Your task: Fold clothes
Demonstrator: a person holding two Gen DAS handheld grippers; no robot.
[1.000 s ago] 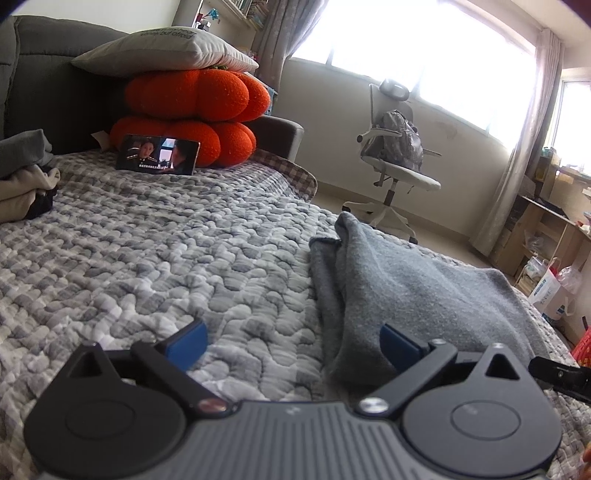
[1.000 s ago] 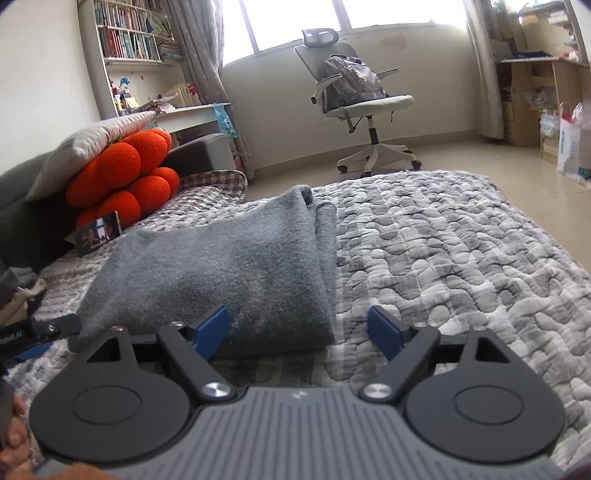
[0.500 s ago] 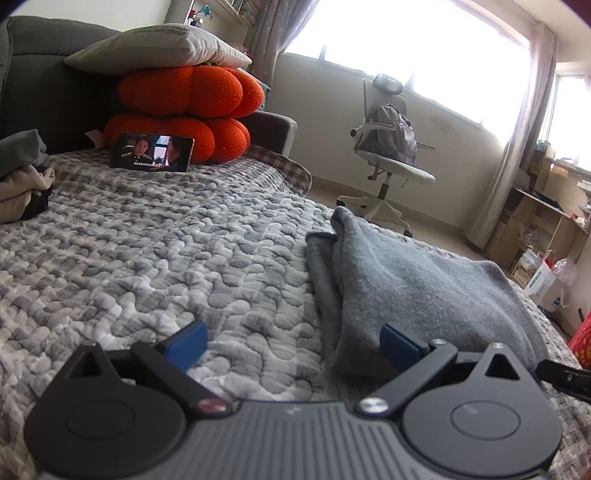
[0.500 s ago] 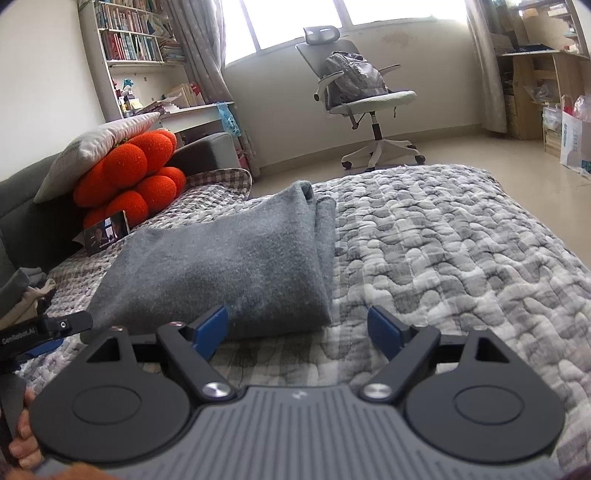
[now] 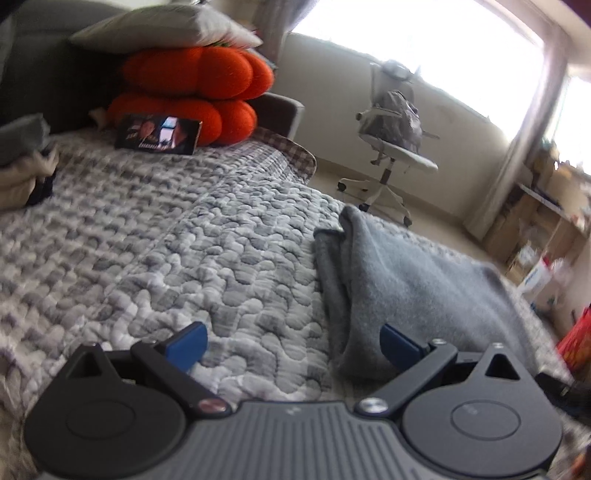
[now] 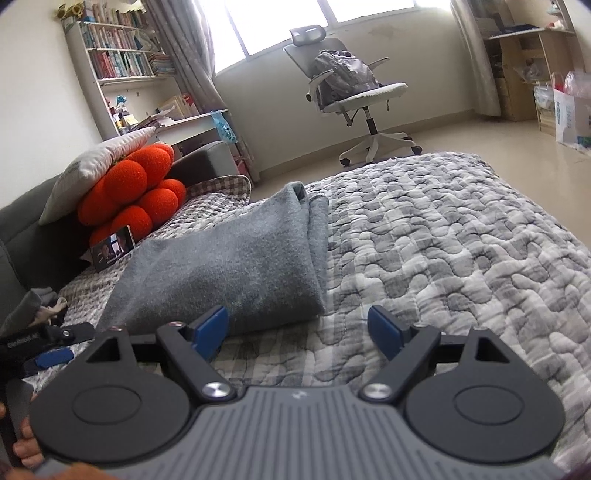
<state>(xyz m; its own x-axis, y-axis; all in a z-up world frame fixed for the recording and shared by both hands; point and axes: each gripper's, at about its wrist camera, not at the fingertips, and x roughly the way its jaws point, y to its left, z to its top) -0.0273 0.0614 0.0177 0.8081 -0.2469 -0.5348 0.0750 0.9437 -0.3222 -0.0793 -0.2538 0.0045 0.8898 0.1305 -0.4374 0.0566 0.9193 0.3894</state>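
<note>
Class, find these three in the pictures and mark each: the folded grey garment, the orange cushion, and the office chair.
grey garment (image 6: 236,266), right wrist view, on its flat top layer.
orange cushion (image 5: 195,70), left wrist view, on its upper lobes.
office chair (image 6: 364,94), right wrist view, on the seat's front edge.

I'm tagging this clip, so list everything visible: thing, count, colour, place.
garment: 1, grey, folded on the bed
quilt: 1, grey-white, covering bed
cushions: 2, orange, stacked at bed's head
pillow: 1, pale, atop cushions
screen: 1, lit, leaning on cushions
clothes pile: 1, grey and cream, bed's far side
chair: 1, white, by window, bag on seat
bookshelf: 1, white, corner
left gripper: open, empty
right gripper: open, empty
</note>
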